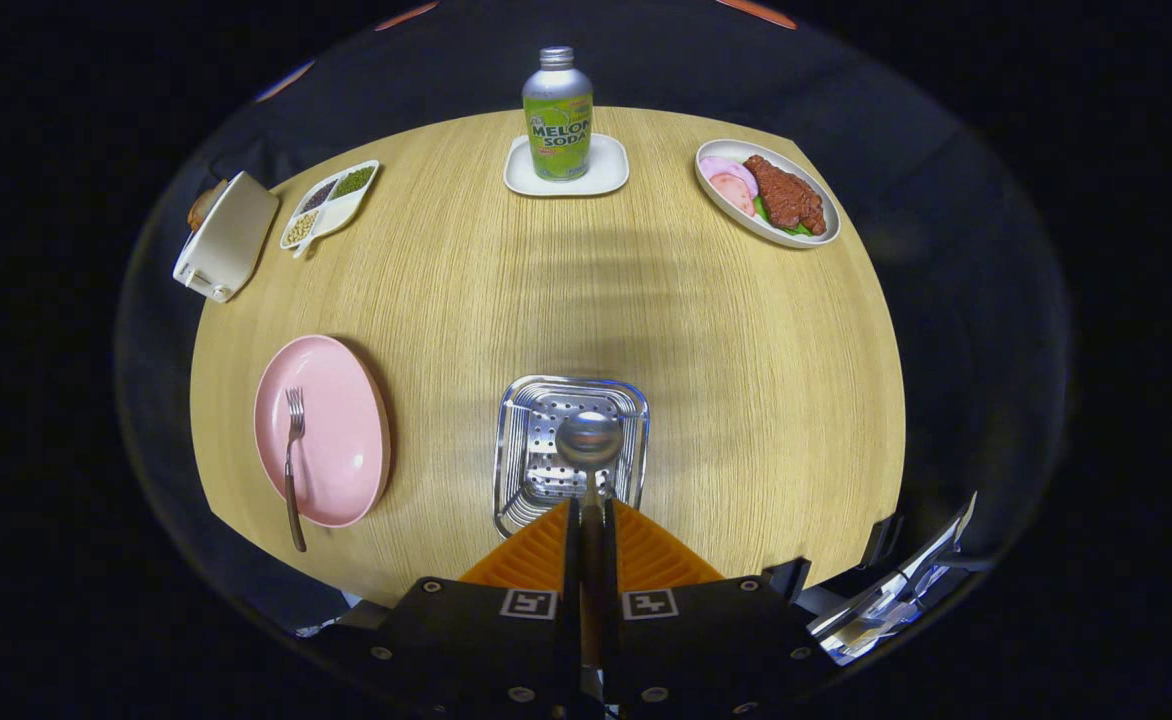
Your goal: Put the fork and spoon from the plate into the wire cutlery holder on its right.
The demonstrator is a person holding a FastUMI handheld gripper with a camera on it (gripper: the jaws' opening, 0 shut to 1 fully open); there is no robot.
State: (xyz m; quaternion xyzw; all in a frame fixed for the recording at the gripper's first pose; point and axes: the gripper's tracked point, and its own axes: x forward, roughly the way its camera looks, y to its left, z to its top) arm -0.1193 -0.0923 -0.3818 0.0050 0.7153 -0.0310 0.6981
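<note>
Hand-held gripper (592,520) clamped narrow on the spoon (590,440) handle — bowl poking out just ahead of the fingers, hanging directly over the wire cutlery holder (521,440). Long axis running near-to-far, so probably only a lowering and release left. Fork (292,465) lying on the pink plate (336,440), well off to the left on the worktop (726,330) — next in line.

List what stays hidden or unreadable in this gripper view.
- Brown handle of the metal spoon: mostly hidden between the closed fingers of the gripper.
- Near wall of the perforated steel cutlery holder: covered by those fingers.
- Brown item at the table's far left: mostly hidden behind the cream rectangular container.
- Fillings of the white divided dish: too small to identify.
</note>
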